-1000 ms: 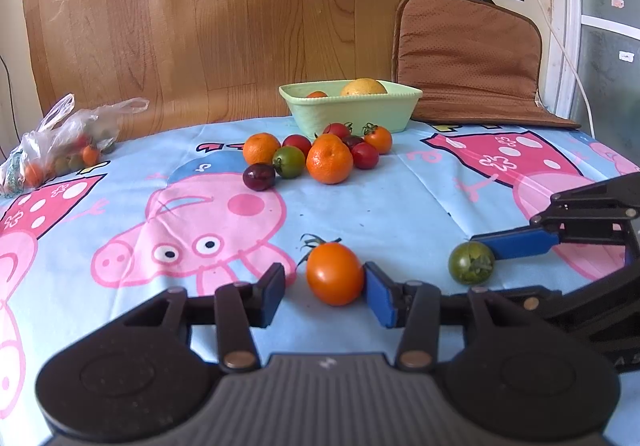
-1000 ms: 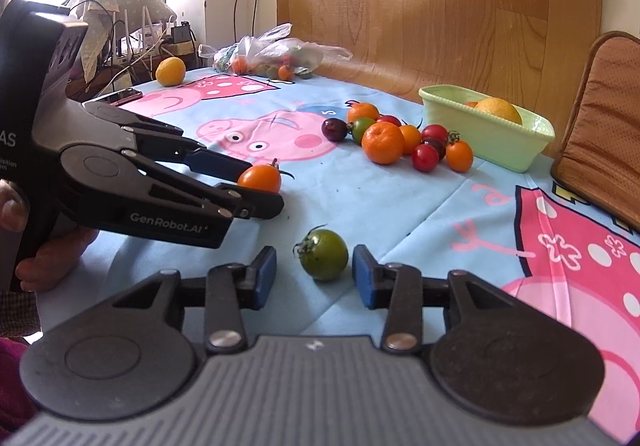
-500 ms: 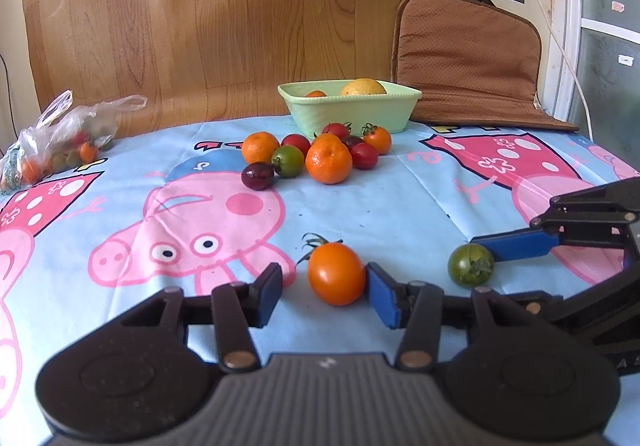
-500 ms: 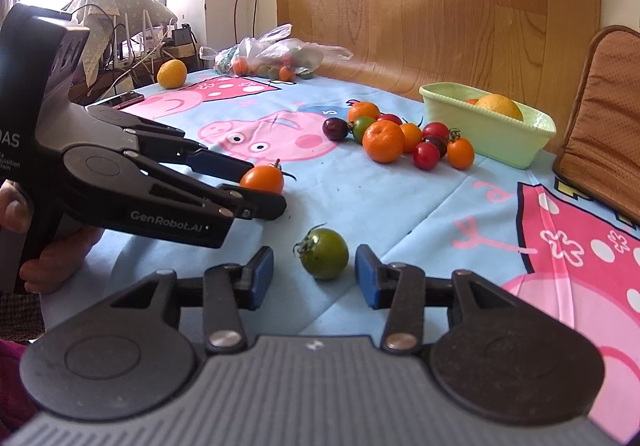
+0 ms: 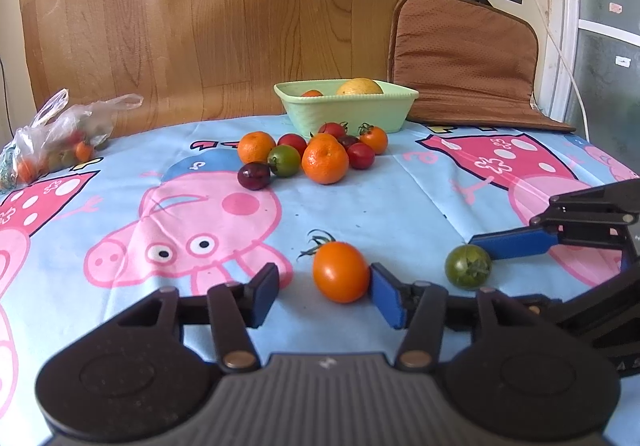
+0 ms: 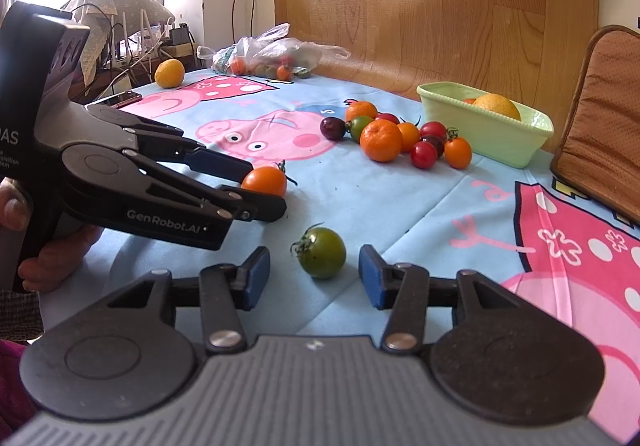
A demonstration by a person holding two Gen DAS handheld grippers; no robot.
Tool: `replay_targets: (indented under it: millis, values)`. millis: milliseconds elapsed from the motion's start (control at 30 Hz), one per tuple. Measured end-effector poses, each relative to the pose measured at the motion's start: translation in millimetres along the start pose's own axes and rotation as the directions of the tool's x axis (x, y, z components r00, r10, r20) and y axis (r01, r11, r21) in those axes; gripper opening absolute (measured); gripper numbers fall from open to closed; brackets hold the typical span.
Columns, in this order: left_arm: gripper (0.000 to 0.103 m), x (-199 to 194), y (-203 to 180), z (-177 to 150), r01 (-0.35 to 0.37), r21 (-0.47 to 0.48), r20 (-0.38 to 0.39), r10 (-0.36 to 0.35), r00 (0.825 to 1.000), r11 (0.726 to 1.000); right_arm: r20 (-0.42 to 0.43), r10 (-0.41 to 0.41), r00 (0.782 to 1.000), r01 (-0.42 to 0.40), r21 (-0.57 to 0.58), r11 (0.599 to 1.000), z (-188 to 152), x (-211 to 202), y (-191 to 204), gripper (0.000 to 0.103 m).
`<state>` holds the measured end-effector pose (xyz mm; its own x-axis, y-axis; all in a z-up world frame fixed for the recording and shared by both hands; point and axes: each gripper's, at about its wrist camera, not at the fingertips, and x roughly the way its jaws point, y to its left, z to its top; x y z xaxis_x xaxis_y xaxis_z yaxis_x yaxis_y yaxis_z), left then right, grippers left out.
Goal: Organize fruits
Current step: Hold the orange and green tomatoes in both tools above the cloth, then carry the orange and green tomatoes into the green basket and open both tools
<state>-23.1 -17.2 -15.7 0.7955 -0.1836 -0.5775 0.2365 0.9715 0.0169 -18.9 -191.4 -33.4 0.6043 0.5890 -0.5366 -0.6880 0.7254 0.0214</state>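
An orange tomato (image 5: 341,272) lies on the cartoon-pig tablecloth (image 5: 400,206) between the fingers of my left gripper (image 5: 324,294). The jaws are opening: the right pad sits against the tomato and the left pad stands clear of it. A green tomato (image 6: 322,252) rests between the fingers of my right gripper (image 6: 312,278), whose jaws are also opening, with a gap on both sides. The right wrist view shows the left gripper (image 6: 264,188) around the orange tomato (image 6: 264,180). In the left wrist view the green tomato (image 5: 468,266) lies by the right gripper's blue finger (image 5: 516,244).
A pale green bowl (image 5: 346,108) with a yellow fruit stands at the back. In front of it lies a pile of tangerines and small tomatoes (image 5: 324,164). A plastic bag of fruit (image 5: 60,142) lies far left and a brown cushion (image 5: 460,58) far right. A lemon (image 6: 170,73) sits near the far edge.
Both grippers' jaws have spread wider around their tomatoes. Neither hand nor either tomato has moved.
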Motion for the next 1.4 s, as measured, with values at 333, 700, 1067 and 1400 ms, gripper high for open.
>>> replay_targets:
  millis: [333, 700, 1067, 1400]
  values:
    - [0.05, 0, 1, 0, 0.001, -0.003, 0.002, -0.001, 1.0, 1.0, 0.002, -0.004, 1.0, 0.004, 0.005, 1.0, -1, -1, 0, 0.052]
    - [0.033, -2, 4, 0, 0.028, -0.027, 0.014, -0.028, 1.0, 0.999, 0.012, -0.113, 0.994, 0.111, 0.119, 0.987, 2, 2, -17, 0.028]
    - [0.035, 1, -1, 3, -0.018, -0.015, 0.001, 0.018, 1.0, 1.0, 0.014, -0.126, 0.992, 0.124, 0.105, 0.987, 0, -1, -13, 0.032]
    - [0.03, 4, -12, 36, 0.01, 0.035, 0.043, -0.011, 0.999, 0.999, 0.063, -0.15, 0.987, 0.139, 0.154, 0.978, 14, -9, -33, 0.028]
